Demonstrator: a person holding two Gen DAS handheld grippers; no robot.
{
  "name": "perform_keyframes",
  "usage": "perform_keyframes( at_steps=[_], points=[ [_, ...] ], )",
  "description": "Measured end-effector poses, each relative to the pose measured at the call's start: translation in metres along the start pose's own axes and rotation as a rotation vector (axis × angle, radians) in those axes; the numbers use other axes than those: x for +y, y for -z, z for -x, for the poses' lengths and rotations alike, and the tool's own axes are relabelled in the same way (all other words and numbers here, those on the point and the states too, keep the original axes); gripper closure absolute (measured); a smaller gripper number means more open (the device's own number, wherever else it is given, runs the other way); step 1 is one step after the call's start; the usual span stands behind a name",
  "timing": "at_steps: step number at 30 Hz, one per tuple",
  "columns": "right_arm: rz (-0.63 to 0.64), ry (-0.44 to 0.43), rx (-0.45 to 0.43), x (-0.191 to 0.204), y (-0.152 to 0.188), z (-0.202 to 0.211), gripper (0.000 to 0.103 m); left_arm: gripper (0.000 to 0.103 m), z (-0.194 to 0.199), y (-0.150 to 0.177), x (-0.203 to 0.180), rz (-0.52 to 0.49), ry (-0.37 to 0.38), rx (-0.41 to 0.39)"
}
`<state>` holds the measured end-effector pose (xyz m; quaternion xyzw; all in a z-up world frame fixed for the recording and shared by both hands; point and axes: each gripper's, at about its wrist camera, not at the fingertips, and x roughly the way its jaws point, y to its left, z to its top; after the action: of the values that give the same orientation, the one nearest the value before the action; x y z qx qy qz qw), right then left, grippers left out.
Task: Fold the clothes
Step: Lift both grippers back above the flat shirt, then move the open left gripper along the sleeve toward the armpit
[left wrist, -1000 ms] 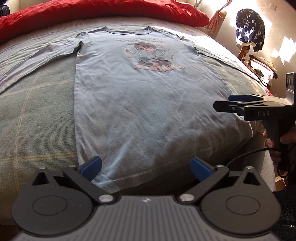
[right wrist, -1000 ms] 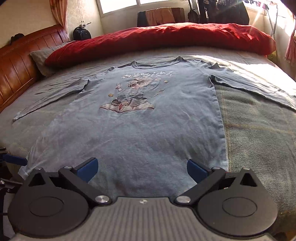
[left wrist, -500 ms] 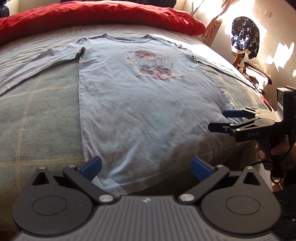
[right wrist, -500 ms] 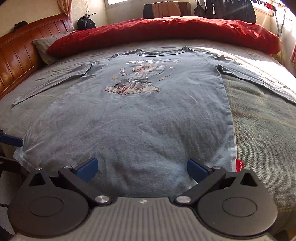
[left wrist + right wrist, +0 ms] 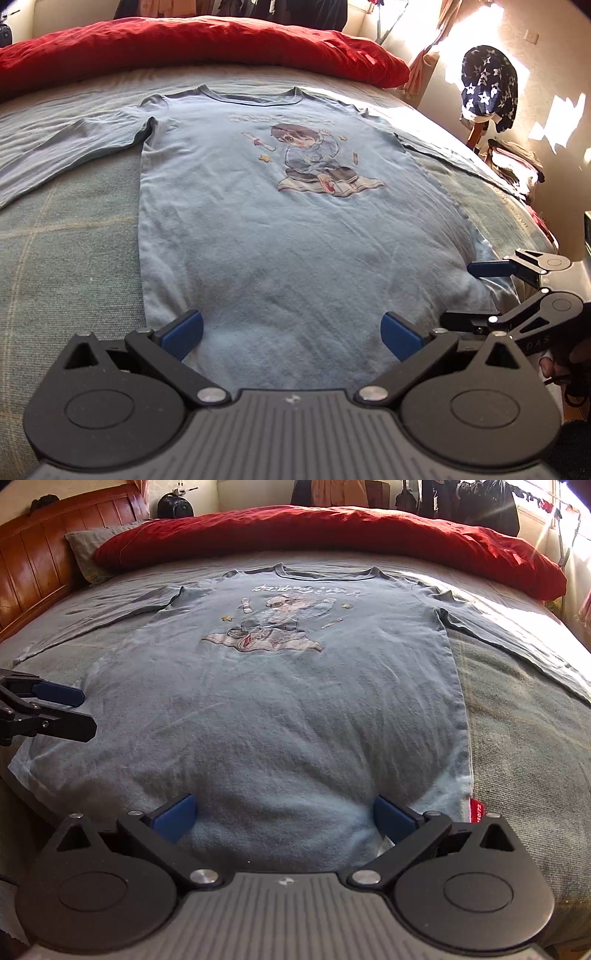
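Note:
A light blue long-sleeved shirt [image 5: 280,229] with a cartoon print lies face up and flat on the bed, sleeves spread to both sides, hem nearest me. My left gripper [image 5: 291,332] is open low over the hem near its left corner, nothing between its blue pads. In that view my right gripper [image 5: 471,293] hovers open at the hem's right corner, a hand behind it. The right wrist view shows the shirt [image 5: 295,701] and the right gripper [image 5: 284,816] open over the hem beside a red label [image 5: 476,810]. The left gripper [image 5: 79,710] is at the left edge.
A red duvet [image 5: 207,44] lies across the head of the bed and a grey pillow [image 5: 85,550] rests against a wooden headboard [image 5: 33,557]. A green-grey blanket [image 5: 66,258] covers the mattress. A star-patterned garment [image 5: 487,86] hangs over a chair beside the bed.
Both grippers have moved forward over the bed's near edge, onto the shirt's hem. In the left wrist view the right gripper has dropped and come in closer to the hem's right corner.

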<state>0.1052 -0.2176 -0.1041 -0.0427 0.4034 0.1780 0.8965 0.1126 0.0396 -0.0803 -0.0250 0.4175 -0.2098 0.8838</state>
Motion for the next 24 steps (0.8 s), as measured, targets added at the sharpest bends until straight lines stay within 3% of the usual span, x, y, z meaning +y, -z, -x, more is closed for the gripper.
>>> perform_keyframes(
  at_steps=[4, 11, 17, 21, 24],
  points=[
    [0.009, 0.003, -0.014, 0.001, 0.002, 0.0, 0.0, 0.002, 0.011, 0.001, 0.0, -0.006, -0.014, 0.009],
    [0.018, -0.001, -0.036, 0.001, 0.005, 0.0, 0.0, 0.002, -0.005, -0.05, -0.002, -0.011, -0.021, -0.035],
    [0.02, -0.003, -0.034, 0.001, 0.005, 0.001, 0.0, 0.002, -0.041, -0.053, 0.0, 0.056, 0.019, 0.059],
    [0.026, -0.001, -0.02, 0.001, 0.002, 0.001, 0.0, 0.002, -0.024, -0.049, 0.006, 0.045, 0.033, 0.059],
    [0.007, -0.001, -0.009, 0.001, -0.003, 0.005, 0.0, 0.002, 0.0, -0.066, 0.035, 0.077, -0.015, 0.028]
  ],
)
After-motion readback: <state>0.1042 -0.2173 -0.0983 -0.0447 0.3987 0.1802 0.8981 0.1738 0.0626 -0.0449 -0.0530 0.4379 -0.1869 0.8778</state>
